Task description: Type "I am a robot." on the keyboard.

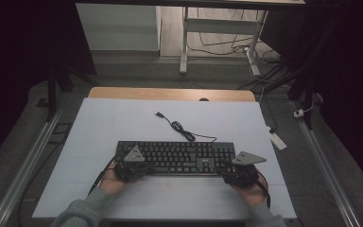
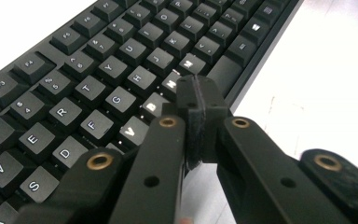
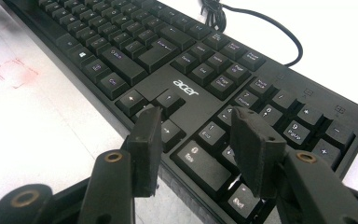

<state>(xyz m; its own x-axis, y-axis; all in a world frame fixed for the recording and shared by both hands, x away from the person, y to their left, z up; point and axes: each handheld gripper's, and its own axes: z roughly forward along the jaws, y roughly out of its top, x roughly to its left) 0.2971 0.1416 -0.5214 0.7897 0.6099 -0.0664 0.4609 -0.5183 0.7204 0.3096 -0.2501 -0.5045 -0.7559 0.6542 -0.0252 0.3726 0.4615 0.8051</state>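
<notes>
Keyboard – matt black plastic; table cover – smooth white; far edge – wood.

A pale sheet is laid over a wooden table, whose far edge is left bare. Grey floor is seen beyond, where a white desk frame stands amid loose cables. Metal rails flank both sides, and dark surroundings are seen left and right.

The keyboard spans the tabletop ahead of both hands; its cable snakes behind it, with bare room either side.
</notes>
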